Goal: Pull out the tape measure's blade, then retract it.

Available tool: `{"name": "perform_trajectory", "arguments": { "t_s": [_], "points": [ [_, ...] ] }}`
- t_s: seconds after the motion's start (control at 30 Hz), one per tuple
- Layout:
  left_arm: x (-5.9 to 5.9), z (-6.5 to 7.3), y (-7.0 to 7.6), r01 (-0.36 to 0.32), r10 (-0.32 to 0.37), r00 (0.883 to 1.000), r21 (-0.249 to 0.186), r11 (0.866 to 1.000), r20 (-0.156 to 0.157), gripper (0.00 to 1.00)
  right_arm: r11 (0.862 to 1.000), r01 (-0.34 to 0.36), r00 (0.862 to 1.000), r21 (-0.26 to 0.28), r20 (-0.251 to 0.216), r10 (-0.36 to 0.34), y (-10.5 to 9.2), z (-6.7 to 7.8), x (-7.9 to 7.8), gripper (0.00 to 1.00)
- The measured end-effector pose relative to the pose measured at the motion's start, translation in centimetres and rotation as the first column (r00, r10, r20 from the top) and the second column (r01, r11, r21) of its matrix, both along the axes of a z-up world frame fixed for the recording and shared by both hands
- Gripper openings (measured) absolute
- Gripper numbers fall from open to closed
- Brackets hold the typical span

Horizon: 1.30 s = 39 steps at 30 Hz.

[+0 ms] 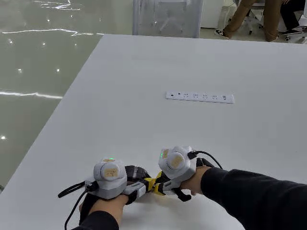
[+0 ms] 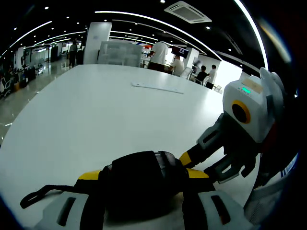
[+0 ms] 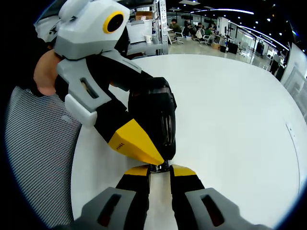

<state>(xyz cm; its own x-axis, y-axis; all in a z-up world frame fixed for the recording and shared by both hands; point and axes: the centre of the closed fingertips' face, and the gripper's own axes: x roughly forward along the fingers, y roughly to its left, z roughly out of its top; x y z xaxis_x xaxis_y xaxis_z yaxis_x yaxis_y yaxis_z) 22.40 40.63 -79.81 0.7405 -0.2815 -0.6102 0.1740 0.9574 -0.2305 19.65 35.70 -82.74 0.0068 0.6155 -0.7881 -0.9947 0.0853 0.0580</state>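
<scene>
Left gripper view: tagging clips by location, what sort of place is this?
Likely an open-plan office or lab: a long white table with a power strip, ceiling air-conditioning unit, people beyond.

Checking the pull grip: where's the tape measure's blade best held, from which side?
Take the end hook at the mouth of the case, head-on from the side opposite the left gripper, whose jaws clamp its flanks; the right gripper pinches there.
</scene>
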Motion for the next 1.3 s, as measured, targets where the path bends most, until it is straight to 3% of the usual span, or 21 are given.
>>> {"name": "perform_trajectory", "arguments": {
  "t_s": [1.03, 1.3],
  "points": [
    [-0.05, 0.03, -0.09, 0.014, -0.014, 1.000, 0.006, 1.000, 0.010, 0.64, 1.000, 0.010, 1.000, 0.023, -0.006, -0.009, 0.26, 0.09, -0.20, 0.14],
    [-0.09, -0.03, 0.05, 0.029, -0.030, 0.999, -0.020, 0.999, -0.017, 0.67, 0.999, 0.033, 0.999, 0.005, 0.011, -0.033, -0.73, 0.11, -0.03, 0.19]
  ]
}}
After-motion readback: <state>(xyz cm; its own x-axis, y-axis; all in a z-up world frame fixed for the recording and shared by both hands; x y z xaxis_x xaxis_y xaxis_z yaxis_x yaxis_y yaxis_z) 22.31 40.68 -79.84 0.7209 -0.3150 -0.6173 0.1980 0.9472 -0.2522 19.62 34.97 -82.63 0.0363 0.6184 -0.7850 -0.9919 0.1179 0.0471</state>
